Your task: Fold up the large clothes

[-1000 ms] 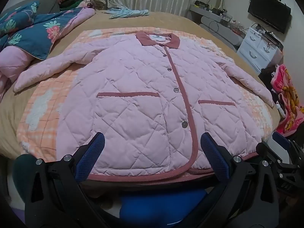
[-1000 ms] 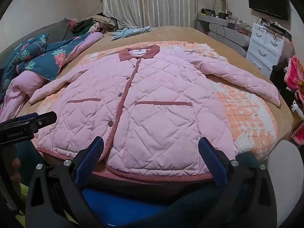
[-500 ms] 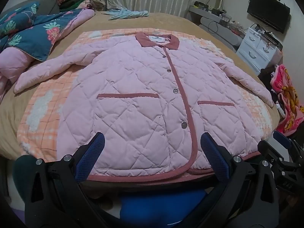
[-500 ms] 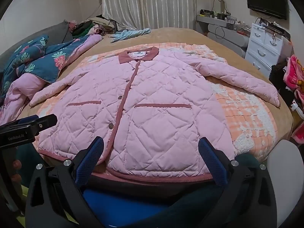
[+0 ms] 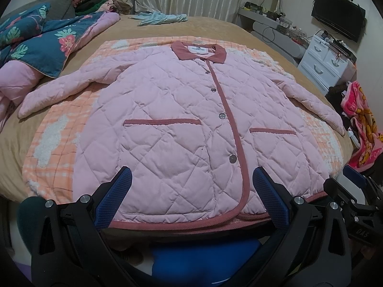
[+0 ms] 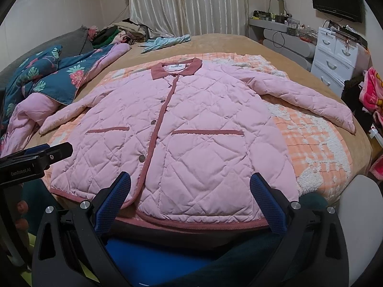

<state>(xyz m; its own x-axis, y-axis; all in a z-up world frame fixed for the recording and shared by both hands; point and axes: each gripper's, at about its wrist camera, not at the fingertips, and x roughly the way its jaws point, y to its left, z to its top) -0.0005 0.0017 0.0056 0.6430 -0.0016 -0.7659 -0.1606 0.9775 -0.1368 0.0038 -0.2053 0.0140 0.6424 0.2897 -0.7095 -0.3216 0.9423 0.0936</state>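
Lying flat and buttoned on the orange checked blanket (image 5: 55,167), the pink quilted jacket (image 5: 182,129) faced up, collar (image 6: 177,70) at the far end, both sleeves spread outward. The left gripper (image 5: 191,198) hung over the near hem with its jaws spread wide, gripping nothing. The right gripper (image 6: 189,198) hovered likewise, jaws wide apart, empty. A floral quilt (image 6: 47,76) sat bunched beside the left sleeve.

Pink quilted jacket (image 5: 167,124) lies flat, front up, on orange checked blanket (image 5: 52,153) on tan-covered bed (image 5: 215,31); collar far, hem near. Blue floral quilt (image 5: 43,47) left; white drawer chest (image 5: 328,59) right.
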